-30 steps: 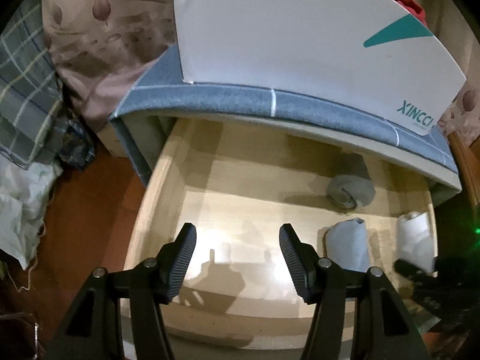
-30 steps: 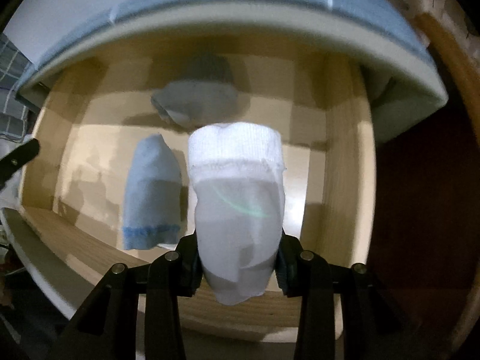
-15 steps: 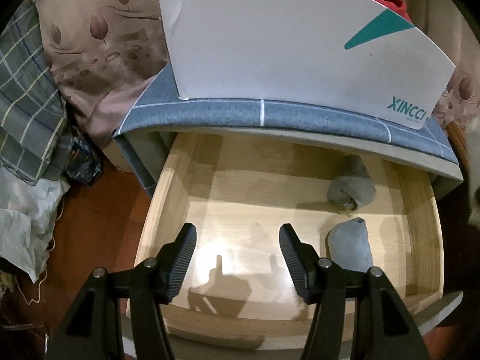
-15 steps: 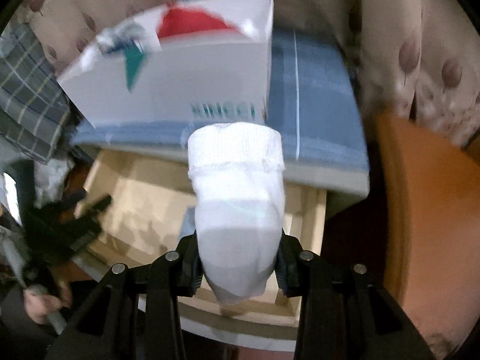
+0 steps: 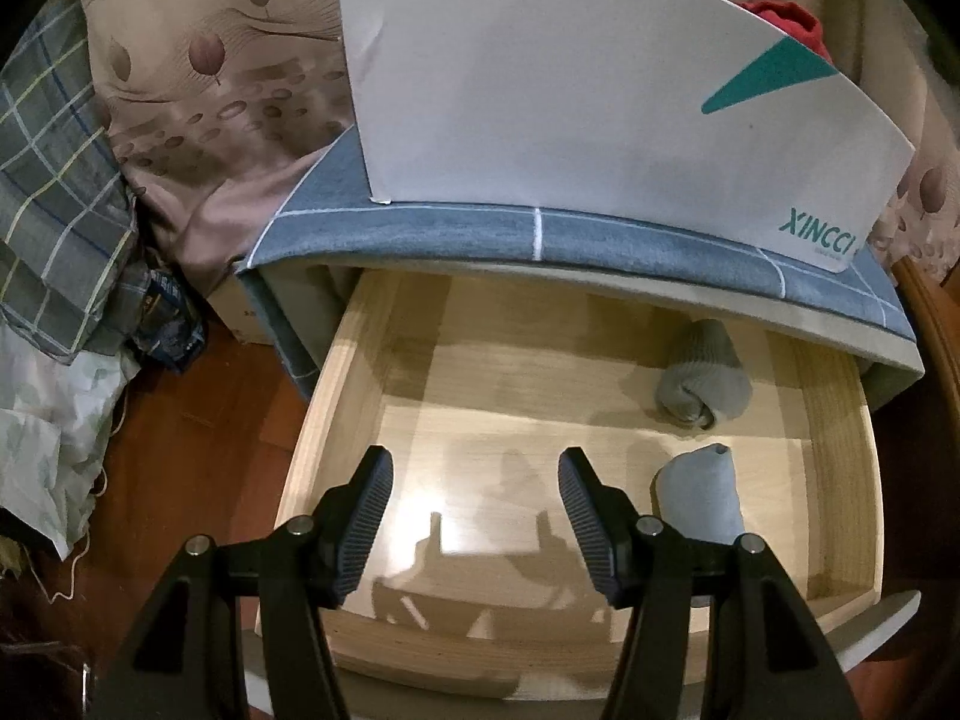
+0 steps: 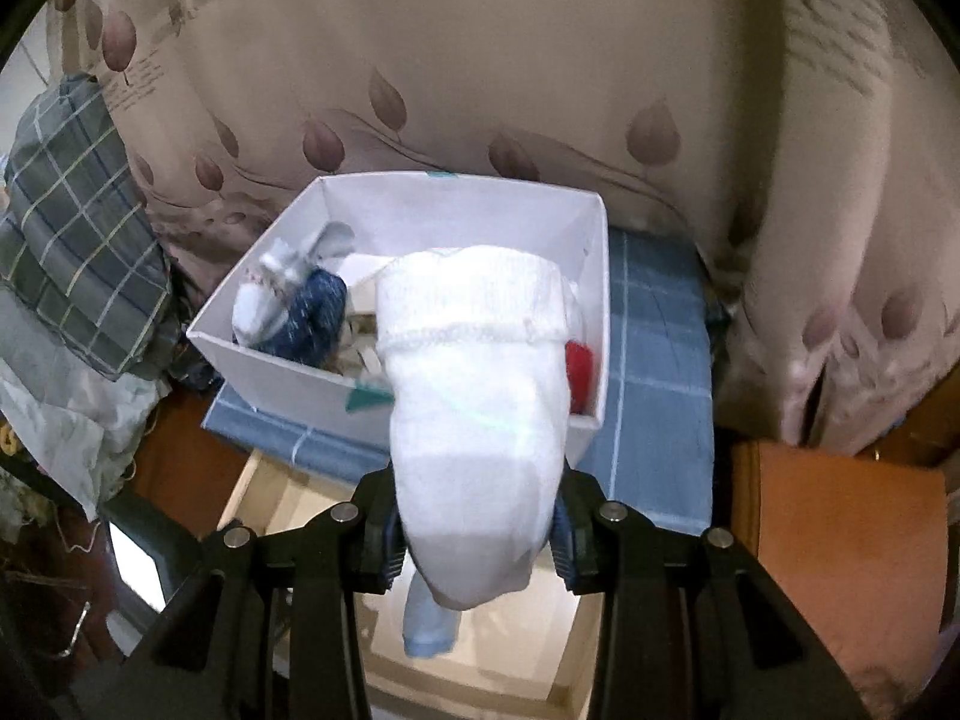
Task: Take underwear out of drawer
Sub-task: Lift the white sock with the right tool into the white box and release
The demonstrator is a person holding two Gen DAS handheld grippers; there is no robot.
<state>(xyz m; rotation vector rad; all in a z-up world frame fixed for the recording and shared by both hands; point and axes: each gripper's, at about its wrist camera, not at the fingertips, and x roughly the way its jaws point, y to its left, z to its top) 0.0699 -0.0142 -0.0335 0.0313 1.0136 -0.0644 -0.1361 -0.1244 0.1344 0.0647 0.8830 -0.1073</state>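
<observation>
My right gripper [image 6: 474, 534] is shut on a white rolled underwear bundle [image 6: 474, 396], held high above the open wooden drawer [image 6: 516, 660] and in front of the white box [image 6: 288, 372]. A light blue bundle [image 6: 427, 630] shows in the drawer below it. In the left wrist view my left gripper [image 5: 475, 519] stands open over the drawer [image 5: 324, 420], nothing between its fingers. A light blue bundle [image 5: 702, 495] lies right of it and a grey rolled bundle [image 5: 702, 378] sits further back.
The white box [image 5: 600, 102] stands on the blue-clothed cabinet top [image 5: 450, 228] and holds several clothes, among them a red piece [image 6: 581, 369] and a dark blue one [image 6: 312, 315]. Checked fabric [image 5: 54, 192] and white sheets [image 5: 36, 438] pile at the left. A patterned curtain [image 6: 480, 60] hangs behind.
My right gripper has risen out of the drawer with the white bundle, up to the white box. The left gripper has stayed in place, still open; the white bundle is gone from its view.
</observation>
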